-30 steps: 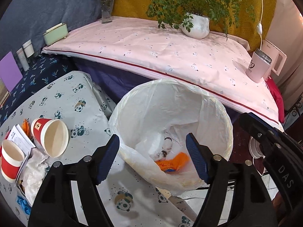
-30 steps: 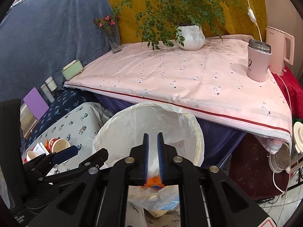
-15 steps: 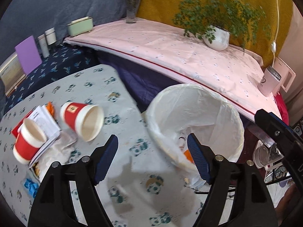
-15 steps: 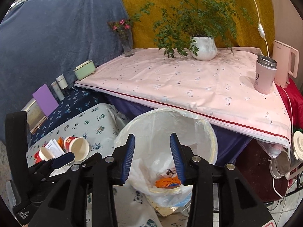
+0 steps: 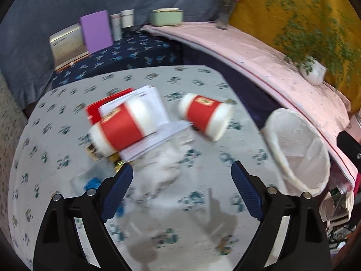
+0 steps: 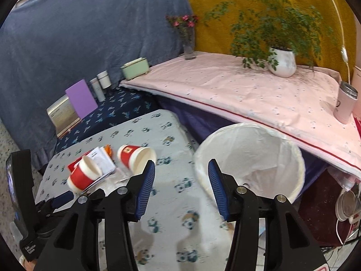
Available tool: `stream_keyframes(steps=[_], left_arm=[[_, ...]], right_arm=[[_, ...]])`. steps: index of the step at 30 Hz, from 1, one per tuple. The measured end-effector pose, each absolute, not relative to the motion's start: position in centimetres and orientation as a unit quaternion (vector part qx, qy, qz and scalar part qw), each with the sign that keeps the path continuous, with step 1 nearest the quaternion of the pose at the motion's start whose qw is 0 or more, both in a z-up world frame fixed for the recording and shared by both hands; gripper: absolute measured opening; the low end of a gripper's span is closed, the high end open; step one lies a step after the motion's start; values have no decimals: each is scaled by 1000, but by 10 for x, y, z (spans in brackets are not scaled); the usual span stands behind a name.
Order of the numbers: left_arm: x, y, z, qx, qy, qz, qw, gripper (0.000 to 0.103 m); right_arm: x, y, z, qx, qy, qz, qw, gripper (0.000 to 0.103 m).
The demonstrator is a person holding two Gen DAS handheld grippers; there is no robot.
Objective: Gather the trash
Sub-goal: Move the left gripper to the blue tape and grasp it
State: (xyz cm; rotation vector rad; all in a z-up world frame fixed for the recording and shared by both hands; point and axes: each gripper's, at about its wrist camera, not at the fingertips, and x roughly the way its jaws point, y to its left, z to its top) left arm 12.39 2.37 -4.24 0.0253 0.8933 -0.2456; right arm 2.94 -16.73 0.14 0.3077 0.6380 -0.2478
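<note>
**Both tools empty and wide over the table, trash pile ahead of the left one**

The left tool [image 5: 181, 194] hangs over the panda-print table [image 5: 56, 135] with its jaws spread wide and nothing between them. The right tool [image 6: 181, 188] is also wide apart and empty, poised between the pile and the bin.

Taking the lined trash bin [image 6: 293, 158] at the table's right edge as the landmark, all the loose trash lies to its left. Straight ahead of the left tool, just beyond its fingertips, is a crumpled white tissue [image 5: 164, 167], blurred in this view. Past it sits a red paper cup [image 5: 121, 127], leaning on a stack of white papers [image 5: 155, 103] over a red booklet [image 5: 99, 106]. A second red paper cup [image 6: 135, 158] lies on its side nearer the bin, its mouth turned toward the bin, its long axis running roughly left to right across the table. Small blue scraps [image 5: 92, 184] lie beside the left tool's left finger.

The left tool is judged nearer to the tissue and the leaning cup; the right tool sits closer to the tipped cup. Nothing stands between either tool and the pile, though the items overlap, so one grab may drag a neighbour along.

Behind the bin, a pink-covered shelf [image 6: 225, 90] carries a potted plant [image 6: 282, 63], a flower vase [image 6: 188, 45] and a pink thermos [image 6: 345, 101], all well apart from the work.
</note>
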Motion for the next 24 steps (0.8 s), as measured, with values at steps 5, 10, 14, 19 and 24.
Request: stream_keyframes(steps=[5, 10, 14, 19, 24], left_arm=[[128, 70, -59, -4, 451, -81, 889, 89], [128, 99, -77, -16, 470, -58, 881, 89], [129, 110, -88, -17, 478, -53, 877, 89], [137, 112, -102, -18, 493, -63, 867, 75], [141, 115, -113, -25, 508, -76, 858, 60]], right_arm=[[39, -135, -5, 140, 325, -94, 931, 50], [48, -107, -20, 135, 346, -70, 926, 50], [58, -90, -32, 132, 361, -54, 922, 50], [70, -73, -44, 126, 377, -37, 917, 50], [81, -61, -57, 121, 393, -24, 911, 50]])
